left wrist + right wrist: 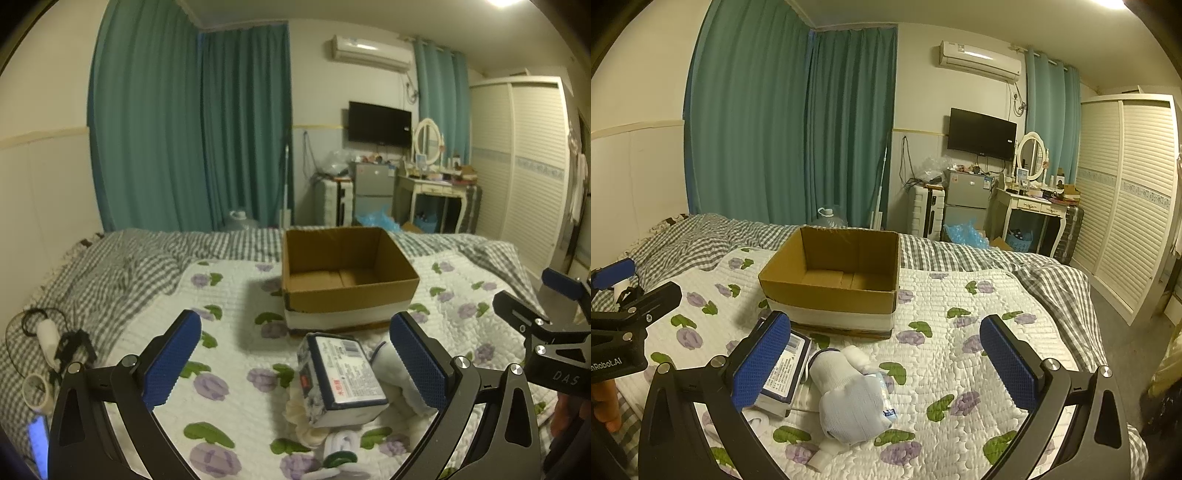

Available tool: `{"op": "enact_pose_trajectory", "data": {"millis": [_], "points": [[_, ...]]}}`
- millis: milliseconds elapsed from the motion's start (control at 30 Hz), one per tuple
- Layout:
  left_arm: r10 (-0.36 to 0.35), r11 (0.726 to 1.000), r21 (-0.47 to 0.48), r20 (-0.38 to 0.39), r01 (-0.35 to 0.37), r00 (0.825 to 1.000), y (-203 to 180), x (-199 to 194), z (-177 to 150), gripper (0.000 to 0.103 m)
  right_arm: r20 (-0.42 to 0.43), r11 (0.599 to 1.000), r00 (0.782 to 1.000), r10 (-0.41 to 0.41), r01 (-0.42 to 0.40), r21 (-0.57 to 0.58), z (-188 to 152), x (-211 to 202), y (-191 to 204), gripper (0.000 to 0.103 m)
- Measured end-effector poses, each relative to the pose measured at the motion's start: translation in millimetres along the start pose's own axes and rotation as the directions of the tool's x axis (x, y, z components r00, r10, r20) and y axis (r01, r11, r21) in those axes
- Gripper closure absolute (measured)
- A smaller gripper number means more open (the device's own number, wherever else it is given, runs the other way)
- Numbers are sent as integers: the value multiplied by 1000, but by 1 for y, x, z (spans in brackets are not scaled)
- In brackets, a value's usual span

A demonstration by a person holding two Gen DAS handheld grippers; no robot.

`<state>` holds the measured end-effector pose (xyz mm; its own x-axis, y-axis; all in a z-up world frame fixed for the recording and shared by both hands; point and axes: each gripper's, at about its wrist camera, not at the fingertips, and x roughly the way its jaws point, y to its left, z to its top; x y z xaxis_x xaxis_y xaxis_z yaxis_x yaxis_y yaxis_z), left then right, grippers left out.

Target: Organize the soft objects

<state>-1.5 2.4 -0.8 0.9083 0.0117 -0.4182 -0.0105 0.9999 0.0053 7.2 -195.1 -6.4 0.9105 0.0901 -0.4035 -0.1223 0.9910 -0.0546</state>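
Note:
An open, empty cardboard box [347, 277] stands on the flowered quilt [229, 325]; it also shows in the right wrist view [834, 284]. My left gripper [295, 365] is open above a wrapped tissue pack [341, 380] that lies in front of the box. A cream soft item [295, 410] lies under the pack. My right gripper [886, 363] is open above a pale blue-and-white sock bundle [849, 395]. The tissue pack [783, 373] lies to its left, partly behind my left finger pad [761, 362].
The quilt lies over a grey checked sheet [110, 266]. Cables, a charger and a tape roll [35, 391] lie at the bed's left side. A small white item [341, 443] lies near the front. A wardrobe [1126, 206] stands to the right, a dresser [1030, 210] and fridge beyond the bed.

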Motion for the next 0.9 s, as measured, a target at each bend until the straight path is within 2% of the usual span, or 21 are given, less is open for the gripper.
{"op": "enact_pose_trajectory", "data": {"millis": [900], "points": [[6, 1000, 10, -1, -6, 1000, 0, 0, -4, 0, -20, 1000, 1000, -8, 8, -5, -1, 2, 1, 0]]}}
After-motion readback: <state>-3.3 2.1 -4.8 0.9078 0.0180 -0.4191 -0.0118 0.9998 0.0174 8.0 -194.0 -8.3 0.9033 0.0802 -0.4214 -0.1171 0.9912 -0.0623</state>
